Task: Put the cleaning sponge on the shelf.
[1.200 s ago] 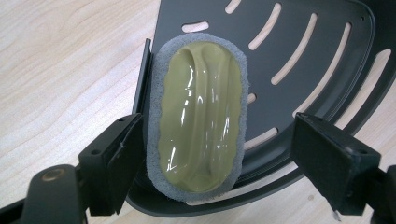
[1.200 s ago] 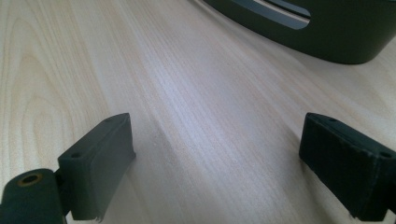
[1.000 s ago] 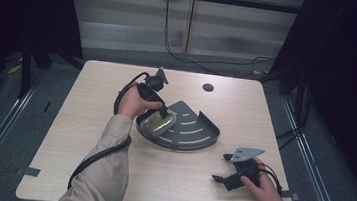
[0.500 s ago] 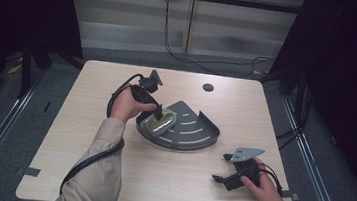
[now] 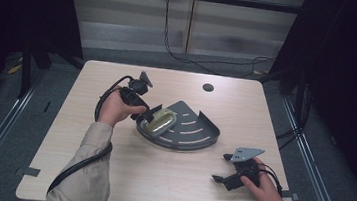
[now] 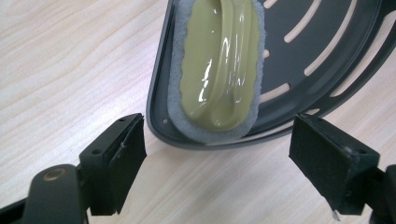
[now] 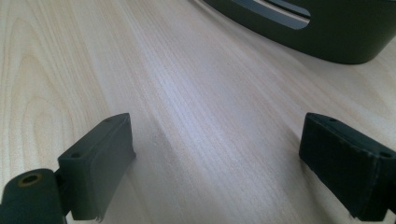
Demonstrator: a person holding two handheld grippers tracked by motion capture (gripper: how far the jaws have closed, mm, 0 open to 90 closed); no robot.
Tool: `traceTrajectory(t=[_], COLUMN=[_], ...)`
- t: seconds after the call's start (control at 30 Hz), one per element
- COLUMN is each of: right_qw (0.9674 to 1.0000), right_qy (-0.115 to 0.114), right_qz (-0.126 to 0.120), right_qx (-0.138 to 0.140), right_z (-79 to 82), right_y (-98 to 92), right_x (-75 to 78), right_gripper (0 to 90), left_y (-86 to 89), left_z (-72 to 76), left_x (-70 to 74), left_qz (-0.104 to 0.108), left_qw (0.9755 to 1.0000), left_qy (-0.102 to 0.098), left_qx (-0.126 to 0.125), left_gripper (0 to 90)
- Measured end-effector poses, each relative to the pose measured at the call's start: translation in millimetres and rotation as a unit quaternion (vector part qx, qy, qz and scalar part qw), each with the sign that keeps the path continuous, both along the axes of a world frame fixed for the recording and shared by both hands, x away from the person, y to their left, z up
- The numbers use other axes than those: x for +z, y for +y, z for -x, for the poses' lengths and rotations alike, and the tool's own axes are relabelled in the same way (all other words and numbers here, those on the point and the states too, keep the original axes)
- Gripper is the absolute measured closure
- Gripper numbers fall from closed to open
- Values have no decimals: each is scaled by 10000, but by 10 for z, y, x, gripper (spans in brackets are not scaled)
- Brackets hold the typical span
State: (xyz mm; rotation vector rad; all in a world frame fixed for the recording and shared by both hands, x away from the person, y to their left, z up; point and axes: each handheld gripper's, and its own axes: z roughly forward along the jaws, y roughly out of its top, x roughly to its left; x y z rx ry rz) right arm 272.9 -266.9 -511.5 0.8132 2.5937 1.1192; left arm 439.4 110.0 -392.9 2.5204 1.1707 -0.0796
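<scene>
Pale wood counter [image 5: 158,179], dark curtains around, cables on floor behind. Grey quarter-round slotted tray [image 5: 198,135] at counter centre. Green scrubber with grey sponge base [image 6: 219,70] lies in tray at its left rim. Left gripper [image 5: 151,115] just beside that rim, jaws wide apart, empty. Right gripper [image 5: 219,178] rests on counter near tray's front right, jaws apart, empty.

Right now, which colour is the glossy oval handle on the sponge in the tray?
Olive green, on a grey sponge base; the left gripper view shows it best.
</scene>
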Motion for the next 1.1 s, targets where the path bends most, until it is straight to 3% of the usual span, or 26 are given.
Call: traceTrajectory(t=[0.33, 1.1], right_qw=[10000, 10000], right_qy=[5, 7], right_qz=[0, 9], right_qx=[-9, 0], right_z=[2, 2], right_y=[1, 0], right_x=[0, 0], right_gripper=[96, 96], left_y=[155, 526], left_z=[105, 333], left_x=[18, -90], left_qz=[29, 165], left_qw=[10000, 9998], left_qy=[-16, -97], left_qx=[20, 82], left_gripper=[184, 188])
